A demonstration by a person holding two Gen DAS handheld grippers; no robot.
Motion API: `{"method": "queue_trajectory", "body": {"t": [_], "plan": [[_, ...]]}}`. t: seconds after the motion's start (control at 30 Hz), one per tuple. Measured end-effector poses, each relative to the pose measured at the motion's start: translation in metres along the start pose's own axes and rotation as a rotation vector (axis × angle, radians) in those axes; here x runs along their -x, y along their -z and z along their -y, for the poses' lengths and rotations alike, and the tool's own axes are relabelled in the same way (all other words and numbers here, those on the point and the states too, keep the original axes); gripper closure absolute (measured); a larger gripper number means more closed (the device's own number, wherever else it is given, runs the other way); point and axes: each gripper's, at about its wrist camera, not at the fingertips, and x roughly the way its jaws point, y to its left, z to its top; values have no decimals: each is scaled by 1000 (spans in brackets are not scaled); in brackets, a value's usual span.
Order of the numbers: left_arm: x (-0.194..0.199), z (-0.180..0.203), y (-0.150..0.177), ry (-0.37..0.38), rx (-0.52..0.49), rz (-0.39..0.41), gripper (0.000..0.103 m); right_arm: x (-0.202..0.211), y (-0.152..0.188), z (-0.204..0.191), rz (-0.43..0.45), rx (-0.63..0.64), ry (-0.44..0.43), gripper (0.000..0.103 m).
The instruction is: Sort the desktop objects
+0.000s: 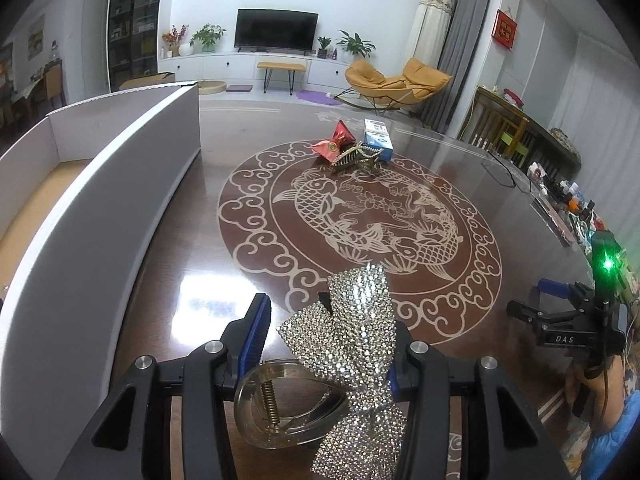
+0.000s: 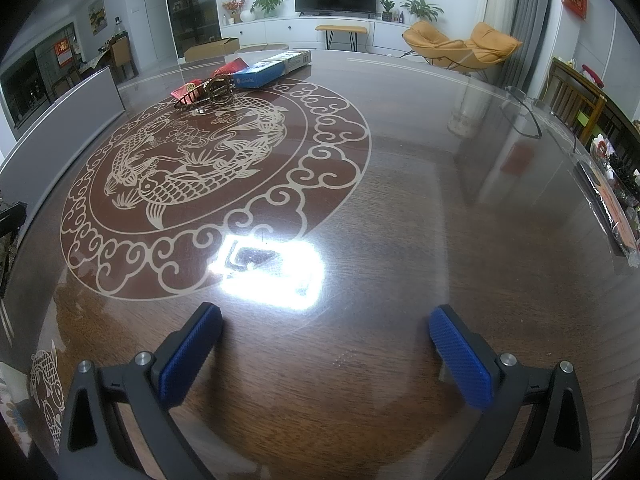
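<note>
While the left gripper (image 1: 326, 332) clamps a silver rhinestone bow hair clip with a clear plastic claw (image 1: 352, 344) between its blue pads, raised above the glossy brown table with a carp inlay (image 1: 360, 216), a white cardboard box (image 1: 120, 184) stands just left. The right gripper (image 2: 326, 344) hangs wide and empty over bare tabletop.

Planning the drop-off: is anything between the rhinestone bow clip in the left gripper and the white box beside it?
Only the box's own near wall stands between them. The rhinestone bow clip, held in the left gripper, must clear that wall; nothing else lies on the table there.
</note>
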Motion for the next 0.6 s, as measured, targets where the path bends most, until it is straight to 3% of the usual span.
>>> {"method": "queue_trajectory", "body": {"t": [0.6], "plan": [[13, -25, -6, -1, 35, 20, 56, 0, 0, 0, -1, -1, 0, 0]]}}
